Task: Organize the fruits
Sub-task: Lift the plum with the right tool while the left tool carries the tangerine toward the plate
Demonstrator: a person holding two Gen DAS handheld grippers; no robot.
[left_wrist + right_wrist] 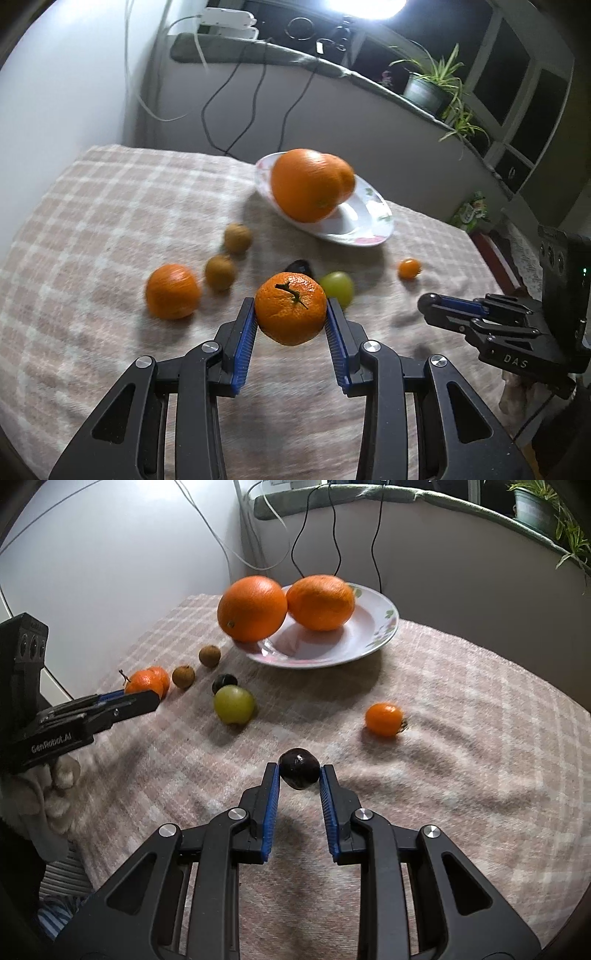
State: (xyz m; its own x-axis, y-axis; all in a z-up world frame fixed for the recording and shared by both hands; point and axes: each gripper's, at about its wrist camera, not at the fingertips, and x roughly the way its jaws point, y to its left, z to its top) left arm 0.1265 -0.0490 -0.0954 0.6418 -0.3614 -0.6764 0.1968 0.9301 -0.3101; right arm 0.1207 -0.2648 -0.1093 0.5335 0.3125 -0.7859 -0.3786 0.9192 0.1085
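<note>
While two oranges sat plated, each claw pinched fruit — left claw a mandarin, right claw a dark fruit — six strays left.

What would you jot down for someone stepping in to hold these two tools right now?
Left tool: shut on a mandarin, lifted.
Right tool: shut on a dark grape.
Plate: two big oranges already on it.
On the checked cloth beside the plate: another mandarin, two brown fruits, a green grape, a second dark fruit, a small orange tomato-like fruit.
Left: plate probably takes both held fruits, then the rest.
</note>
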